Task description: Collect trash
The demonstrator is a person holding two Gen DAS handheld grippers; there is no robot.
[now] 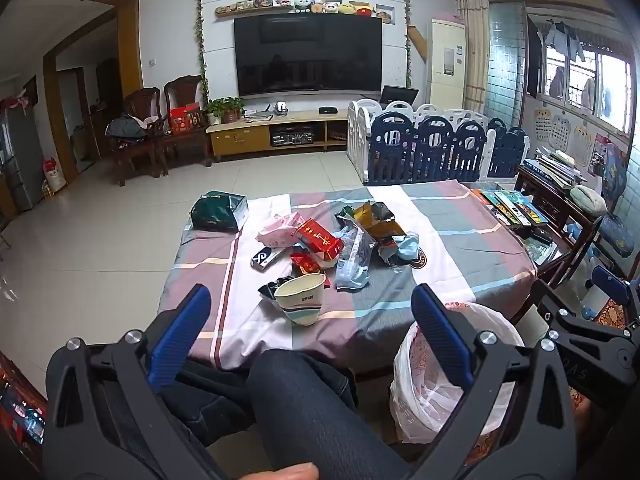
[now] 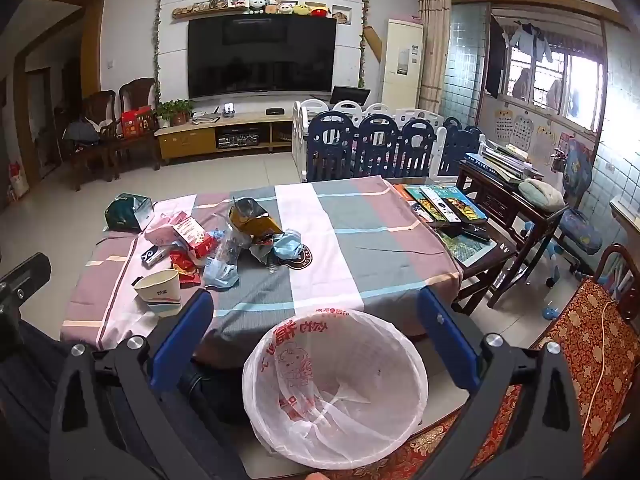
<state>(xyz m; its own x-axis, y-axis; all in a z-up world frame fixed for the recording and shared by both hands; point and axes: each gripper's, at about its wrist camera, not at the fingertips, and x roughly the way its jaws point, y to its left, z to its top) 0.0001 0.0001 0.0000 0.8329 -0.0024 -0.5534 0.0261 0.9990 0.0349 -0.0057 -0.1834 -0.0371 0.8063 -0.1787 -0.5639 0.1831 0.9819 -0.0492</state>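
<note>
A pile of trash lies on the checked tablecloth (image 1: 440, 240): a paper cup (image 1: 301, 298) on its side, a red packet (image 1: 320, 240), a pink bag (image 1: 280, 228), a silver pouch (image 1: 354, 260), a gold wrapper (image 1: 378, 216), a blue mask (image 1: 408, 246) and a dark green bag (image 1: 218, 212). My left gripper (image 1: 312, 300) is open and empty, held back from the table near the cup. My right gripper (image 2: 316, 308) is open and empty above the bin lined with a white bag (image 2: 336, 384). The cup (image 2: 158, 290) and the pile (image 2: 224, 240) also show in the right wrist view.
The lined bin (image 1: 432, 376) stands by the table's near edge, next to my knee (image 1: 300, 392). Books (image 2: 440, 204) lie on a side table at right. A patterned chair (image 2: 580, 344) is at the right. A playpen fence (image 2: 380, 148) stands behind the table.
</note>
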